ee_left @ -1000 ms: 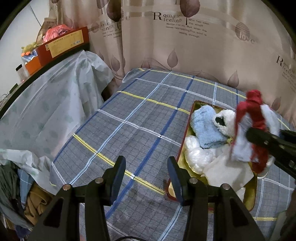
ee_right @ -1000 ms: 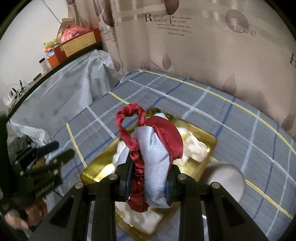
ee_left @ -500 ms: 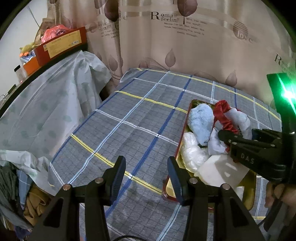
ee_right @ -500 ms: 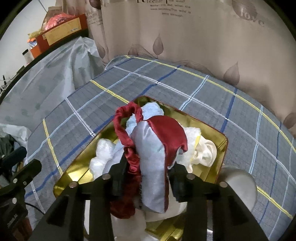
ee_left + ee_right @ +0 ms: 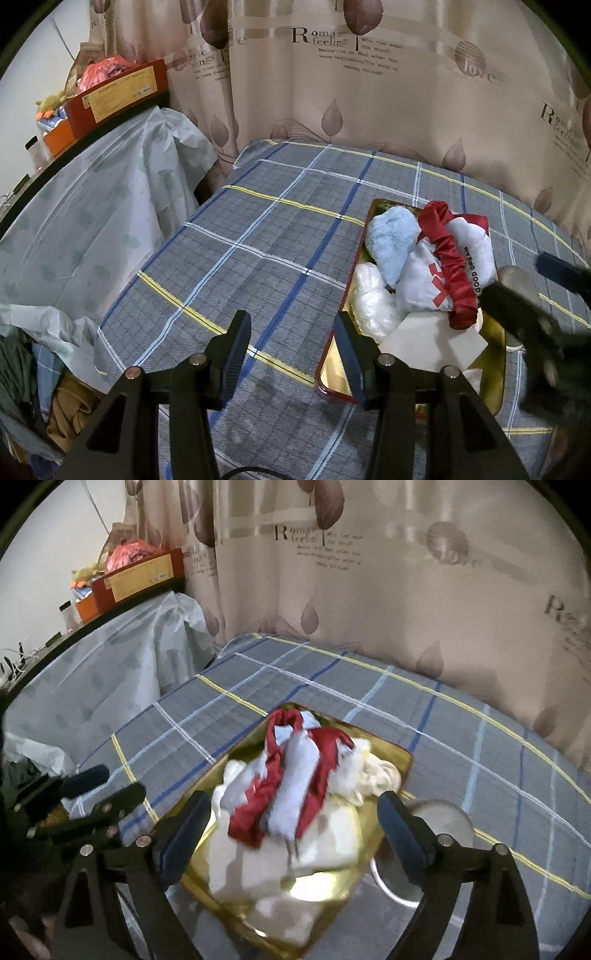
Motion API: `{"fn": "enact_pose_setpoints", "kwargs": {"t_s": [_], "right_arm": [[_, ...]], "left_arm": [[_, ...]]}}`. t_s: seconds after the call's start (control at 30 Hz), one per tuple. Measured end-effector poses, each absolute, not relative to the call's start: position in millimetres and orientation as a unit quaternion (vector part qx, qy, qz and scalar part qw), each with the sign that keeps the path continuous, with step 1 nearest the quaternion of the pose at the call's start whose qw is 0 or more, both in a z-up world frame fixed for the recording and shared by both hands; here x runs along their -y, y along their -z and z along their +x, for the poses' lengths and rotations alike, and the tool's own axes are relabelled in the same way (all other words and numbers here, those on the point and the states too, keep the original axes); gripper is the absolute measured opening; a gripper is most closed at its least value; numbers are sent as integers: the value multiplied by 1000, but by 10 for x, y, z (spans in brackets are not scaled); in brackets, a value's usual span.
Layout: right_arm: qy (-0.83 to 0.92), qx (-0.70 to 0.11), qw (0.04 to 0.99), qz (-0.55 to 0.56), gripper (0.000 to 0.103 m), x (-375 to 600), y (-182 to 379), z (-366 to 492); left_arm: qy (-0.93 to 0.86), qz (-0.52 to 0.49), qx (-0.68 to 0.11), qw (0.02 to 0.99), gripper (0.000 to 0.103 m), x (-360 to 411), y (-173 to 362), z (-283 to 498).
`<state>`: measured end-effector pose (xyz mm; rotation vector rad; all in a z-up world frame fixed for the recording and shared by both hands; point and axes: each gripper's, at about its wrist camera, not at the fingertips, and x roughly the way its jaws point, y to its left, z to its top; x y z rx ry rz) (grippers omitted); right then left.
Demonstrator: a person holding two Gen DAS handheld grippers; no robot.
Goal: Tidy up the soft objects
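A gold tray with a red rim (image 5: 328, 384) lies on the plaid cloth and holds several soft things. On top of the pile rests a white pouch with red trim (image 5: 428, 280), beside a pale blue fluffy cloth (image 5: 391, 240) and a white bagged bundle (image 5: 369, 295). My right gripper (image 5: 291, 830) hovers over the tray's near end. Its jaws are opening wide, and the pouch (image 5: 291, 786) lies loose beyond them, untouched by either finger. My left gripper (image 5: 291, 354) stands open over the cloth just left of the tray, with nothing between its fingers.
A pale round object (image 5: 443, 819) sits against the tray's right side. Furniture draped in plastic sheet (image 5: 92, 206) stands to the left, with a red box (image 5: 118, 92) on top. A curtain (image 5: 369, 92) closes off the back. Clothes (image 5: 22, 369) are piled at lower left.
The right gripper brought the red-and-white pouch down onto the tray's pile, spread its jaws, let go and drew back. The left gripper stayed put.
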<state>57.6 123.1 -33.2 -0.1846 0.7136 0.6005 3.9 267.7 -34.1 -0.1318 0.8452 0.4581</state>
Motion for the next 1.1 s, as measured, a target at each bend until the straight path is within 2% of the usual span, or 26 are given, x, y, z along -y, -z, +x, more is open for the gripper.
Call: {"fn": "enact_pose_setpoints", "kwargs": {"t_s": [0.23, 1.1], "right_arm": [[-259, -342, 900, -75, 99, -984, 418, 240], [-229, -373, 896, -72, 101, -860, 633, 123]], "left_arm": [[-210, -53, -406, 888, 48, -2583, 336, 39], [-188, -39, -413, 890, 48, -2458, 335, 54]]}}
